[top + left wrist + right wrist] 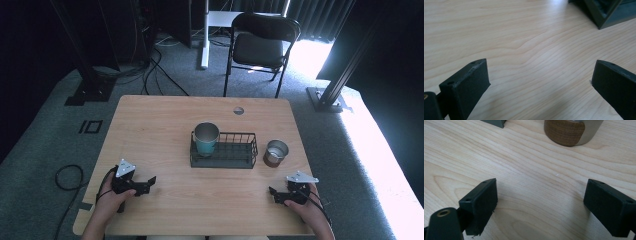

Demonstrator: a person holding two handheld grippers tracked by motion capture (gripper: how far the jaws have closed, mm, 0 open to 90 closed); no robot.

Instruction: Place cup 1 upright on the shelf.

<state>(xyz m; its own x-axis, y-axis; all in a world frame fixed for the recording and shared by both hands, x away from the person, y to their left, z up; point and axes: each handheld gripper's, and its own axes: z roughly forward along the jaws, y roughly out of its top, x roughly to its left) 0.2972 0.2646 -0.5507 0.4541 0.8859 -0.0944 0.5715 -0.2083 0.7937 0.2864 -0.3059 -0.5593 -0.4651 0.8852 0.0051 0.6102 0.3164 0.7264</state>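
Nearest the person, the left tool [148, 181] is held low over the table [165, 117], and its jaws are spread wide with nothing between them. The right tool [272, 192] is held low on the other side, and its jaws are also spread wide and hold nothing. In the right gripper view, only bare wood is seen between the two black pads [481, 205].

A little farther off, just ahead of the right tool, a small metal cup [275, 152] with a brown band round its bottom is seen. It is stood upright on the table, just beside the right end of the black wire rack [248, 150]. Its long line runs straight up and down, and its open mouth is turned to the ceiling. In the right gripper view its base [565, 131] is seen near the top edge.

It looks as if this cup is to be picked up next. For a good grip, the right tool should be moved forward and kept level, so the cup is taken by its sides and not tipped. The rack should not be bumped.

In the left part of the rack, a teal cup [206, 138] is stood upright.
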